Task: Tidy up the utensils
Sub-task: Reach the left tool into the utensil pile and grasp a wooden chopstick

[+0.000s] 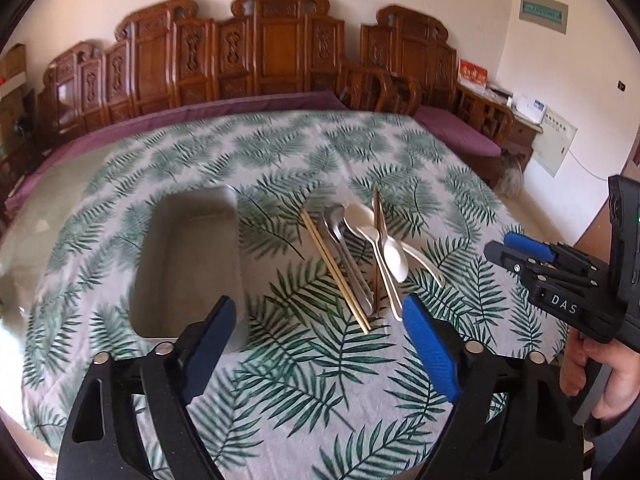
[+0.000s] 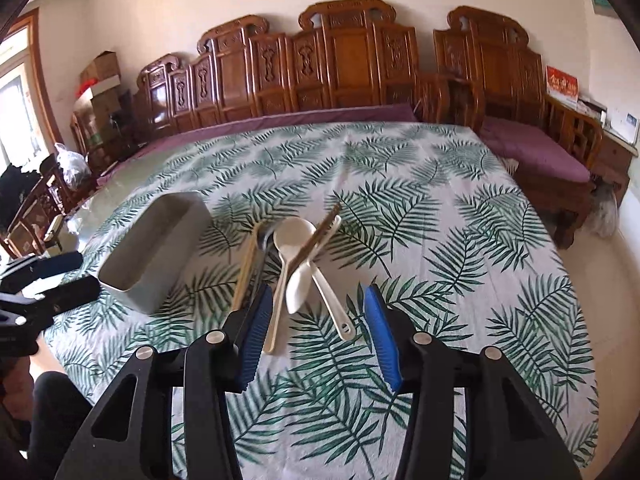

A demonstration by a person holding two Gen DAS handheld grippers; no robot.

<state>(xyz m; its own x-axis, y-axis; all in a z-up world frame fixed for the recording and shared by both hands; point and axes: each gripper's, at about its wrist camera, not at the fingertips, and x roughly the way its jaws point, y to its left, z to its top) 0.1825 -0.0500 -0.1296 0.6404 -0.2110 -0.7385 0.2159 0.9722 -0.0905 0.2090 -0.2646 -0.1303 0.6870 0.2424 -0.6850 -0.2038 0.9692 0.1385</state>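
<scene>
A pile of utensils lies on the leaf-print tablecloth (image 1: 320,360): light wooden chopsticks (image 1: 334,270), metal spoons (image 1: 346,256), white plastic spoons (image 1: 394,258) and dark chopsticks (image 1: 377,240). A grey rectangular bin (image 1: 188,264) stands left of them. My left gripper (image 1: 320,312) is open and empty, just in front of the pile. My right gripper (image 2: 314,300) is open and empty, its tips above the near ends of the white spoons (image 2: 298,280). The bin (image 2: 154,248) and light chopsticks (image 2: 246,268) show in the right wrist view too.
Carved wooden benches (image 1: 280,48) with purple cushions (image 1: 456,130) line the wall behind the table. The right gripper (image 1: 516,250) shows at the right edge of the left wrist view. Boxes and bags (image 2: 96,80) sit at far left.
</scene>
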